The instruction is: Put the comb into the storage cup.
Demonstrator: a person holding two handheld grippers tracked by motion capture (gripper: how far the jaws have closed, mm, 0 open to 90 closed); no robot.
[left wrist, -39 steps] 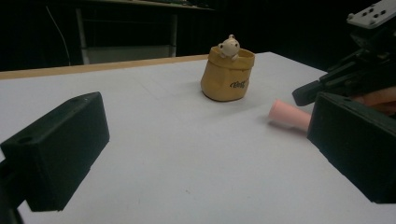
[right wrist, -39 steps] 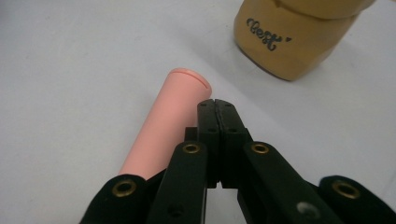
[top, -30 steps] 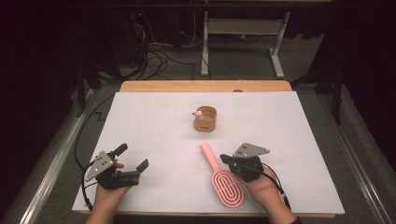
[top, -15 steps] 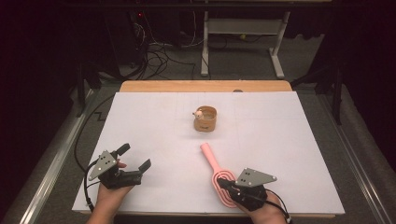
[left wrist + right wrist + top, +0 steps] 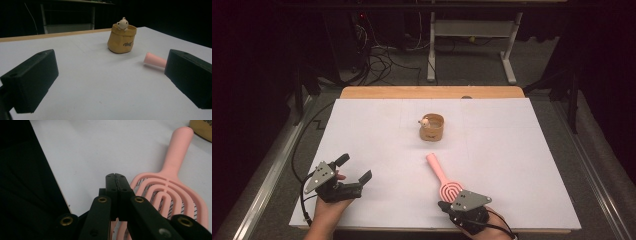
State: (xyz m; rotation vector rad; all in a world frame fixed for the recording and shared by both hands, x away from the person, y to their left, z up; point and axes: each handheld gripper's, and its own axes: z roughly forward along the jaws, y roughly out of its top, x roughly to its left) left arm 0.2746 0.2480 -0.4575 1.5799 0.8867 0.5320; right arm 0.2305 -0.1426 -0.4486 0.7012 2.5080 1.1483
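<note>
White tabletop point(image 5: 522, 165) is carrying the pink brush point(image 5: 445, 183); the right tongs point(image 5: 116, 178), pressed together and empty, are backing off it toward the near edge, while the left tongs point(image 5: 353, 174) are waiting spread.

Tan pouch point(image 5: 122, 39) with small figure, pink handle tip point(image 5: 155, 60), between wide-apart tool point(image 5: 110, 80) jaws.

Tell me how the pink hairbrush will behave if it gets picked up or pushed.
The pink hairbrush looks like stiff moulded plastic, so it probably keeps its shape. Its slotted, open head suggests it is light. Lying flat on the white table, it should slide rather than roll, likely pivoting if pushed at one end.
</note>
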